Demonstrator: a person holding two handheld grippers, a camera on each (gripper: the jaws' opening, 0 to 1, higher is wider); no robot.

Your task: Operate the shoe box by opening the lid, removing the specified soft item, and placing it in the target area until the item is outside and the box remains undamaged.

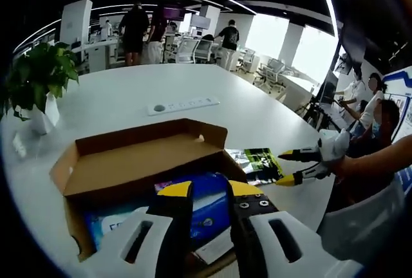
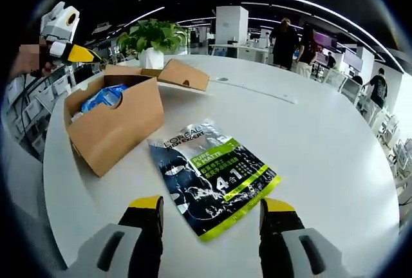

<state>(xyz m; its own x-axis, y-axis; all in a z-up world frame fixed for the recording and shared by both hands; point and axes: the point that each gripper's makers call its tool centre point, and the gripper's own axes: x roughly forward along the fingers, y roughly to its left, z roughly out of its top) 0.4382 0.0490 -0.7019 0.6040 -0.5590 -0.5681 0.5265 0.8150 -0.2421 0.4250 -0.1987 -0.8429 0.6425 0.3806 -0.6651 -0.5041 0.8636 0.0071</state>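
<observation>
left gripper view: the left gripper (image 1: 210, 194) rises from 6 o'clock with its yellow-tipped jaws a narrow gap apart, poised over the open shoe box (image 1: 138, 162) and holding nothing that can be made out; whether the tips touch the contents cannot be told. the box's lid (image 1: 145, 139) is folded back toward 12 o'clock, and a blue soft pack (image 1: 206, 210) lies inside, partly hidden behind the jaws. at 3 o'clock the right gripper (image 1: 291, 167) enters, jaws parted, just beside the dark-and-green pouch (image 1: 257, 164), which lies on the white table (image 1: 257, 111) against the box's right side. a white power strip (image 1: 183, 105) lies on the table beyond the box, and a potted plant (image 1: 38, 85) stands at 9 o'clock; people stand among desks and chairs in the background. right gripper view: the right gripper (image 2: 212, 210) shows both jaws spread wide at 6 o'clock, empty, with the pouch (image 2: 212, 185) flat on the table (image 2: 322, 136) between and just beyond the tips (its printed face is up, one corner reaching into the gap). the box (image 2: 116, 120) sits at 10 o'clock, near the pouch but apart from it, lid (image 2: 183, 74) open, the blue pack (image 2: 103, 98) inside. the left gripper (image 2: 64, 37) hovers above the box at 10 o'clock. the plant (image 2: 153, 41) stands behind the box.
</observation>
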